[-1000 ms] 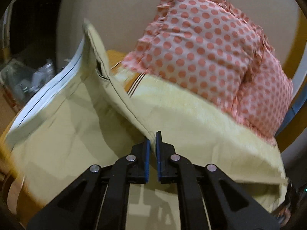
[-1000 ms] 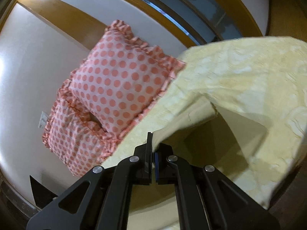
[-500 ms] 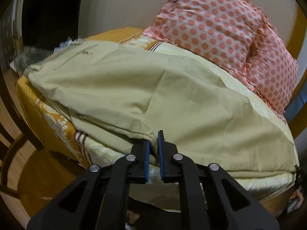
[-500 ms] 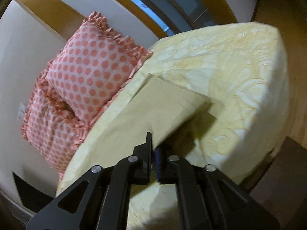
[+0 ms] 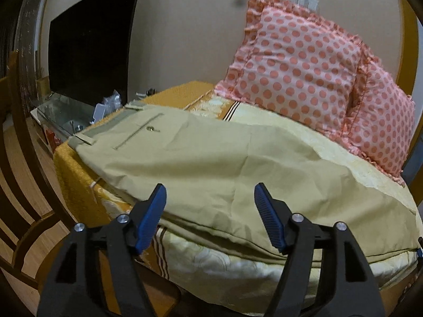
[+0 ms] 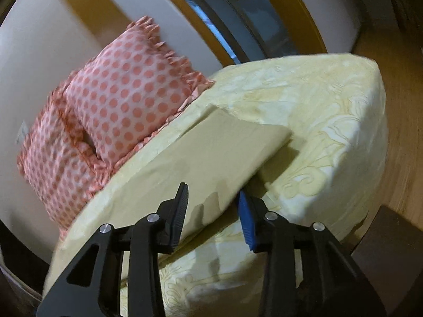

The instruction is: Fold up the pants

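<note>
We held the left gripper (image 5: 210, 216) and right gripper (image 6: 212, 211) spread wide, gripping nothing, over the pants (image 5: 211, 158) on the bed (image 6: 330, 111).

Pants (image 5: 211, 158) matt khaki cloth (creased); tongs (image 5: 210, 219) black plastic, ribbed blue pads (image 5: 267, 219).

Both claws release. Left claw (image 5: 210, 212), pinched on the pants (image 5: 211, 158) edge 0.5 s ago, now stands wide apart and clear of the cloth. Right claw (image 6: 212, 211), likewise clamped earlier, now gapes around the hem end. Pants, airborne 1.0 s ago, now lie flat, folded lengthwise on the bed (image 6: 330, 111).
</note>
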Motion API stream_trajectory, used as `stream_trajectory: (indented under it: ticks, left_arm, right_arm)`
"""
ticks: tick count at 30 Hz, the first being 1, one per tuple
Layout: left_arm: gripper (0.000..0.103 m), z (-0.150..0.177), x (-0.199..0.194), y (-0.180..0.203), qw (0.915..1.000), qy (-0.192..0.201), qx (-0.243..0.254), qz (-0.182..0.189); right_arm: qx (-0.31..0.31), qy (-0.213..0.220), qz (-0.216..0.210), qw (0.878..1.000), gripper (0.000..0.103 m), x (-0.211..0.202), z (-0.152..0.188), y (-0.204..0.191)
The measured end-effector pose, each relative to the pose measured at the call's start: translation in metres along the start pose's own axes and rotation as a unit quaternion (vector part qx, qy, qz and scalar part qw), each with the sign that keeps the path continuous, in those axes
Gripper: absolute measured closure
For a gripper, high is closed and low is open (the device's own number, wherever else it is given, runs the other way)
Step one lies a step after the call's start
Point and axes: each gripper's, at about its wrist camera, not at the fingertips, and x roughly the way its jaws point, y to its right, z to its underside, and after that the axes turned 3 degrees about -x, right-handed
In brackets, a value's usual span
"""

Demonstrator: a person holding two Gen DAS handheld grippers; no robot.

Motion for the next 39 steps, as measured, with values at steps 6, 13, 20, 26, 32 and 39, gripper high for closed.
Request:
stream_trajectory:
  ticks: [6,13,20,26,32,39]
  left_arm:
    - [0.026,0.009,0.033,-0.010,0.9995,-0.026,-0.005,-0.018]
    - [0.017,0.017,0.033,-0.006,0.9997,-0.010,0.012,-0.017]
    - [0.017,0.007,0.016,-0.030,0.9989,0.016,-0.044,-0.010]
    - [0.017,0.004,0.013,-0.065,0.9959,0.019,-0.076,-0.044]
    - [0.017,0.000,0.020,-0.096,0.9922,0.018,-0.111,-0.053]
    - [0.017,-0.001,0.027,-0.109,0.9882,0.010,-0.146,-0.043]
  right_arm:
    - [-0.046,0.016,-0.007,0.999,0.100,0.007,0.001,-0.009]
    - [-0.155,0.045,-0.113,0.980,0.099,-0.004,-0.021,-0.120]
    - [-0.274,-0.067,-0.359,0.890,0.099,0.004,0.066,-0.301]
    - [-0.463,-0.264,-0.365,0.764,0.068,0.015,0.216,-0.376]
    - [-0.420,-0.185,-0.400,0.793,0.033,-0.011,0.178,-0.360]
    - [-0.350,-0.184,-0.266,0.879,0.043,0.033,0.148,-0.330]
